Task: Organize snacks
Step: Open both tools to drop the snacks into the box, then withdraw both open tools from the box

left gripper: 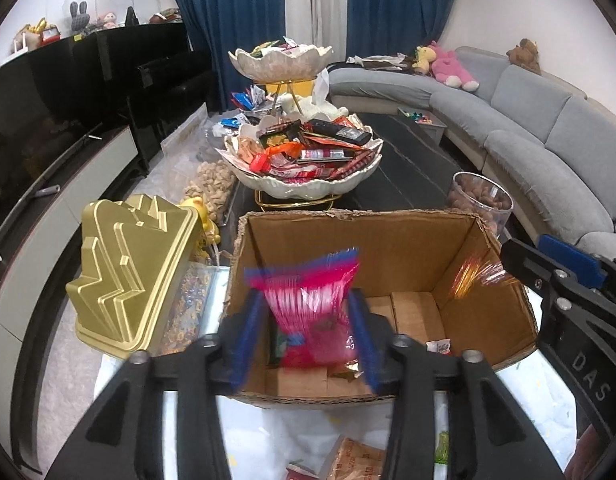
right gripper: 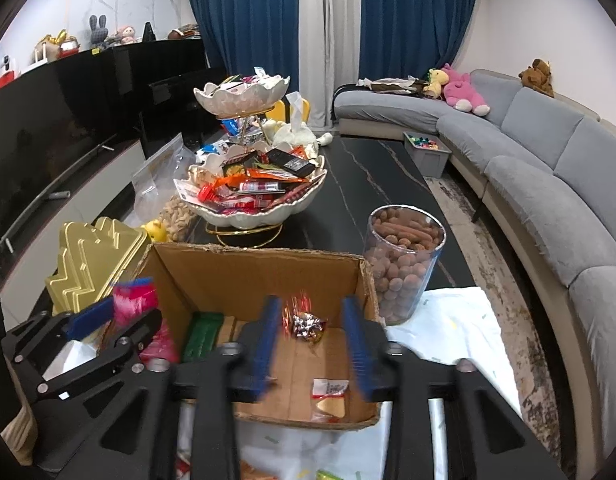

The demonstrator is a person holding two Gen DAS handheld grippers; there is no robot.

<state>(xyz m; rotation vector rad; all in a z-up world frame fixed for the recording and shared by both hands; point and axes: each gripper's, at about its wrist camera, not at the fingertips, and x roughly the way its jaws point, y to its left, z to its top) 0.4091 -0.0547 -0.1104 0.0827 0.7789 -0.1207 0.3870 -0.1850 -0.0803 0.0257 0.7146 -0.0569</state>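
Left tongs (left gripper: 308,336) stand released around one pink packet (left gripper: 308,308) (blurred) over the box (left gripper: 347,232); right tongs (right gripper: 311,340) released, one foil candy (right gripper: 306,326) between them, lower centre. Two tiered bowls beyond; box rims close on both sides.

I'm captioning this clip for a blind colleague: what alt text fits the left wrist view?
Left tongs stand open over a cardboard box, with a blurred pink snack packet between the fingers. A gold tray sits left of the box, a snack-filled shell bowl behind it, and the right tongs at right.
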